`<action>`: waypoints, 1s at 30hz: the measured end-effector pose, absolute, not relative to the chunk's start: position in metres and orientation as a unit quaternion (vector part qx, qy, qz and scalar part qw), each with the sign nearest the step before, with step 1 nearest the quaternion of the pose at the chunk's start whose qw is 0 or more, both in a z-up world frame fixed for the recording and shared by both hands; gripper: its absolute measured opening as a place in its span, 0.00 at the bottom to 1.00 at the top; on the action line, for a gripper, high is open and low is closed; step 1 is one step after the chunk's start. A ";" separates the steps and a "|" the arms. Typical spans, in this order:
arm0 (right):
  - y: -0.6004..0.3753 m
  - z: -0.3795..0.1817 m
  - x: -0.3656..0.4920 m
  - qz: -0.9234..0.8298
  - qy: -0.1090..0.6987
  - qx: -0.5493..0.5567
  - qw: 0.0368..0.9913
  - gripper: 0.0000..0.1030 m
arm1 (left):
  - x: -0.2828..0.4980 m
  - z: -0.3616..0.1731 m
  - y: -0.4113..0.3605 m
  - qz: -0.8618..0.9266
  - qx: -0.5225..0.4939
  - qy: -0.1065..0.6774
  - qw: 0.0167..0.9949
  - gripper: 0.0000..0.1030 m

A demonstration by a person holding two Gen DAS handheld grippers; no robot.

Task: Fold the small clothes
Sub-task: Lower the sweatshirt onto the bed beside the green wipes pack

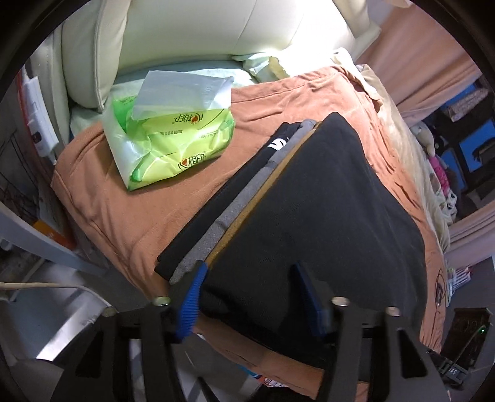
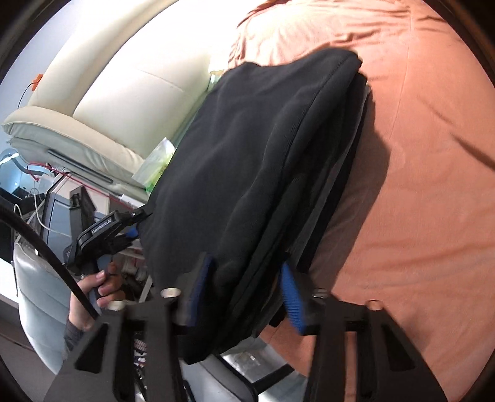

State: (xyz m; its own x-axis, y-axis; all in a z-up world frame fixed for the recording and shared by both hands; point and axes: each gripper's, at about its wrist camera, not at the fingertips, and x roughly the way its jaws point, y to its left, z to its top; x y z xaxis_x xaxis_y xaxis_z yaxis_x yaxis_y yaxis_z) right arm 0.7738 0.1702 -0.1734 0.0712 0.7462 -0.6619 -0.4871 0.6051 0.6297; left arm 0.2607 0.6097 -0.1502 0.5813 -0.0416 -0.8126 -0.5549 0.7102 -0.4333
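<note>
Left wrist view: your black garment (image 1: 324, 210) lay folded atop a stack of folded clothes (image 1: 229, 204) on the orange bedspread (image 1: 130, 222), its near edge between the left gripper (image 1: 256, 297) fingers, jaws partly open. Right gripper (image 2: 244, 293) jaws had narrowed around the same stack's edge. A green tissue pack (image 1: 173, 139) lay beside the stack, the cream headboard (image 1: 201, 27) beyond.
</note>
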 end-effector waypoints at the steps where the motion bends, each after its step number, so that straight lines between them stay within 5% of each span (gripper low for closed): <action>1: 0.171 -0.173 0.773 0.429 0.529 0.121 0.722 0.22 | 0.262 -0.147 0.607 0.158 -0.333 0.432 0.823 0.42; 4: 0.177 -0.168 0.771 0.429 0.523 0.119 0.727 0.19 | 0.264 -0.133 0.601 0.168 -0.306 0.435 0.830 0.27; 8: 0.181 -0.167 0.764 0.446 0.527 0.137 0.710 0.19 | 0.259 -0.111 0.604 0.194 -0.289 0.413 0.841 0.24; 11: 0.186 -0.170 0.757 0.439 0.523 0.110 0.722 0.19 | 0.262 -0.118 0.608 0.184 -0.293 0.433 0.832 0.26; 15: 0.176 -0.181 0.764 0.429 0.538 0.117 0.716 0.23 | 0.257 -0.133 0.601 0.203 -0.276 0.454 0.823 0.41; 18: 0.157 -0.175 0.767 0.418 0.527 0.110 0.732 0.34 | 0.252 -0.118 0.593 0.220 -0.239 0.447 0.833 0.42; 30: 0.170 -0.120 0.767 0.439 0.417 -0.001 0.796 0.34 | 0.267 -0.082 0.551 0.187 -0.183 0.419 0.869 0.42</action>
